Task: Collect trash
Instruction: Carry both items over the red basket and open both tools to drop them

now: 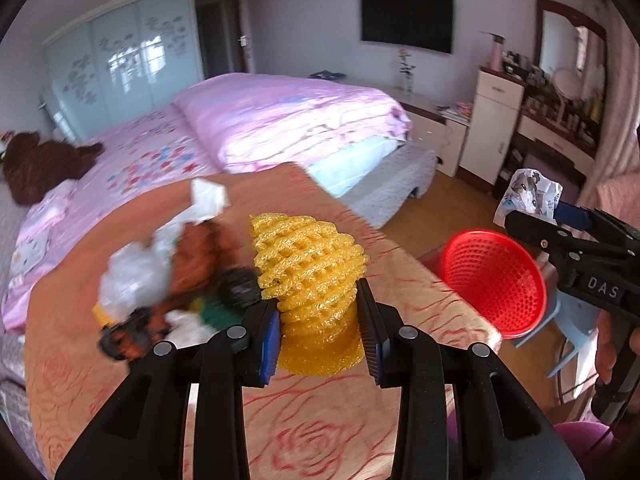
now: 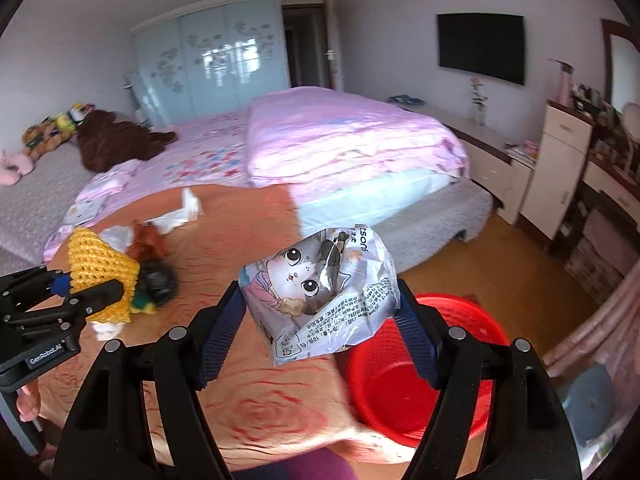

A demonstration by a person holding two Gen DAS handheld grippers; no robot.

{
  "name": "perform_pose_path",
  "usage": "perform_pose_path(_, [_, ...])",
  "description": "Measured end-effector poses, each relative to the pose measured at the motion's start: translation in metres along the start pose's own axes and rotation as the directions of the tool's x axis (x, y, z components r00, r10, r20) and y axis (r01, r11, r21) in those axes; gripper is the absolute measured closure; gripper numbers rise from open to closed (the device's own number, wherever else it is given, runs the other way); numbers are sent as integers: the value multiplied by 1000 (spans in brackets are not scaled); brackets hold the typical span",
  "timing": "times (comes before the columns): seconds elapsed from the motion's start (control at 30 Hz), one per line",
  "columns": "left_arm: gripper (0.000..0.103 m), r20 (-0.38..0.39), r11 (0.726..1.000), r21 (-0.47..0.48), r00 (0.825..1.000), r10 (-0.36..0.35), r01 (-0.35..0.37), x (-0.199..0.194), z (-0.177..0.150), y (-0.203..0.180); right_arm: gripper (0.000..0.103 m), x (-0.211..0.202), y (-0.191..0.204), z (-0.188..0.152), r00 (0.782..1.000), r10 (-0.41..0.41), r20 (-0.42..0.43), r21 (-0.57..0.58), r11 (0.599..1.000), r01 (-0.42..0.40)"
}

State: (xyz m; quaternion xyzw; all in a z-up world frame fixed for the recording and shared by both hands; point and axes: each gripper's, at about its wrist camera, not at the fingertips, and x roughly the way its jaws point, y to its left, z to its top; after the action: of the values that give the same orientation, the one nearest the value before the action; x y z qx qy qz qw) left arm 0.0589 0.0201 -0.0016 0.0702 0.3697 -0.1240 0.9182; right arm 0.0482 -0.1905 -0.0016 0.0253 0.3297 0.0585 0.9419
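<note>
The left gripper pinched yellow foam net beside the red basket; only the right view showed the right gripper pinching the cartoon wrapper above it.

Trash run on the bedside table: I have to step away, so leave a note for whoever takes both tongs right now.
Left tongs: shut on the yellow foam net, held above the table.
Right tongs: shut on the cat-print wrapper, held near the red basket.
Red basket: beside the table, on its right; no trash shows inside it.
On the table: a blurred pile of white, brown and dark scraps and a white tissue.
Done: two pieces picked up.
Left: drop both in the basket, then clear the pile and the tissue.
</note>
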Motion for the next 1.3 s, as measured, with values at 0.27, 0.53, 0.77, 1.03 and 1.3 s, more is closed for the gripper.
perform_pose_path(0.27, [70,-41,991,94,995,-86,90,38,16,-53,32,2,-53,-13,994,-108,-21,88,990,109])
perform_pose_path(0.53, [70,-117,968,158,977,-179,196,79,19,-97,31,21,-83,-29,985,-151,-85,142,977,162])
perform_pose_path(0.77, [70,-167,952,197,965,-204,235,111,17,-122,31,34,-112,-42,974,-188,-130,190,959,210])
perform_pose_path(1.03, [62,-191,948,206,960,-203,241,130,16,-137,31,51,-135,-58,962,-204,-183,260,933,247])
perform_pose_path(1.3, [51,-209,943,222,957,-202,248,142,17,-151,30,62,-148,-62,961,-175,-214,311,920,237])
